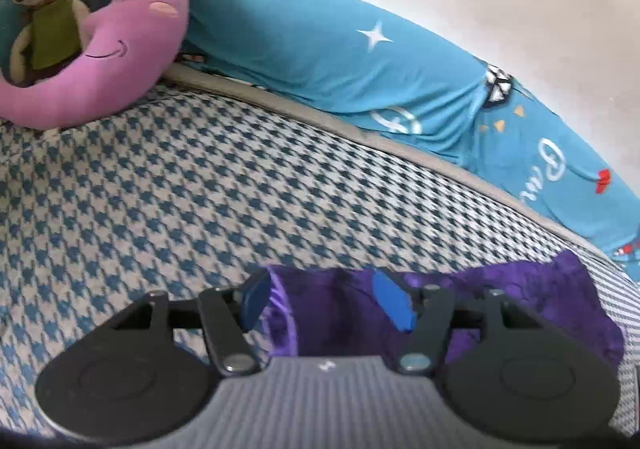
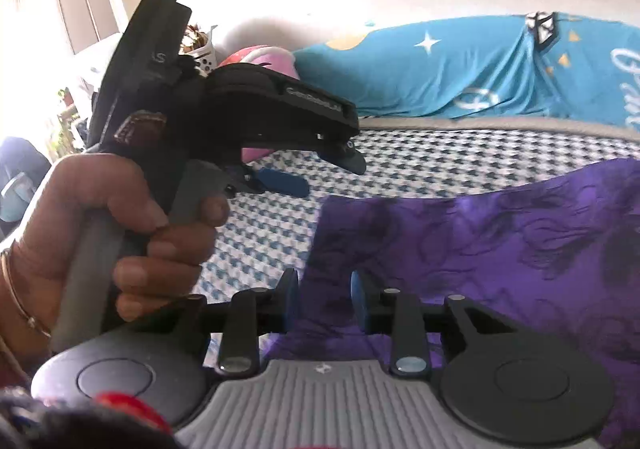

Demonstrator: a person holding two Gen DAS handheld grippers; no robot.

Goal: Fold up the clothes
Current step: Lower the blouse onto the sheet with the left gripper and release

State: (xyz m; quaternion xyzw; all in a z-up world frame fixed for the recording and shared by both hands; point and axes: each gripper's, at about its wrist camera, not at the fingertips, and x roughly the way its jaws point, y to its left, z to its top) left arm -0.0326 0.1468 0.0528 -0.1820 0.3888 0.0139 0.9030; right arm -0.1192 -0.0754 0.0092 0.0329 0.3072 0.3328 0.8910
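Note:
A purple patterned garment (image 2: 500, 241) lies spread on the houndstooth bed sheet (image 2: 260, 233); one corner points to the middle of the bed. My right gripper (image 2: 324, 297) hangs over its near edge, jaws part open, with purple cloth showing in the gap between them. In the left wrist view my left gripper (image 1: 324, 303) stands wide open over the same garment (image 1: 520, 289), its blue pads (image 1: 394, 303) well apart. A hand (image 2: 120, 225) holds the left gripper (image 2: 332, 175) up above the sheet, left of the garment's corner.
A pink elephant cushion (image 1: 120, 41) and a teddy bear (image 1: 40, 1) sit at the bed's head. A long blue bolster with stars (image 1: 340, 49) lies along the white wall. Bare houndstooth sheet (image 1: 160, 189) stretches left of the garment.

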